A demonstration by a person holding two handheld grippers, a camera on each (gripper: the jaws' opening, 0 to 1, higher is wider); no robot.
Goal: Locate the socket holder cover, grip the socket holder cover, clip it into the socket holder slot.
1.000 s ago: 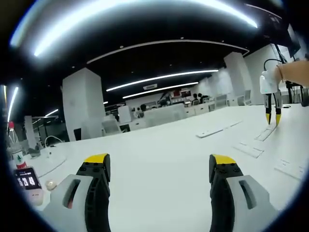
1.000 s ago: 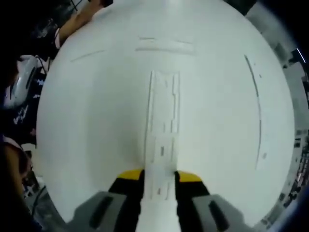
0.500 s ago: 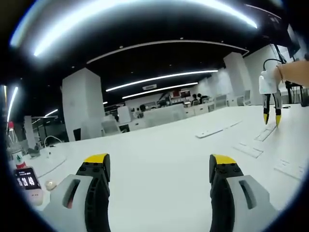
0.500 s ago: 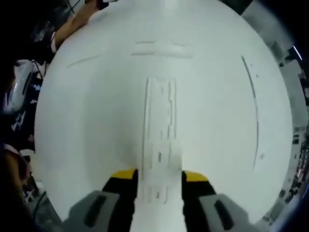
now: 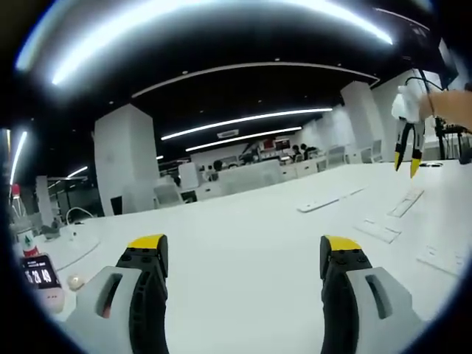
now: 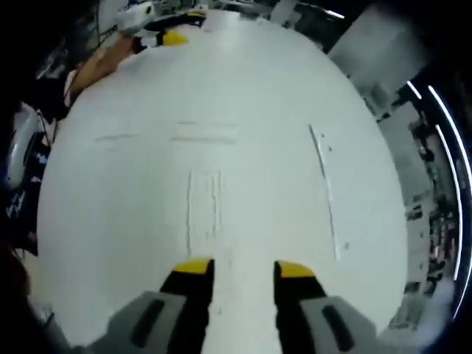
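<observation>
A long white socket holder strip with its cover (image 6: 204,210) lies flat on the white table (image 6: 280,110), just ahead of my right gripper (image 6: 243,269). That gripper hovers above it, open, with nothing between its yellow-tipped jaws. In the left gripper view the same strip (image 5: 407,202) lies at the far right, and my right gripper (image 5: 405,159) hangs above it from a hand (image 5: 451,108). My left gripper (image 5: 243,245) stands open and empty low over the table. It also appears at the far edge as the left gripper (image 6: 174,37).
Other white strips lie on the table: a long thin one (image 6: 324,188), two short ones (image 6: 203,133), and flat pieces (image 5: 380,230). A long bar (image 5: 333,199) lies mid-table. A digital timer (image 5: 40,274) and a bottle (image 5: 26,240) stand at the left.
My right gripper has opened, let go of the white strip and risen away from the table; the strip stays lying flat. My left gripper has not moved.
</observation>
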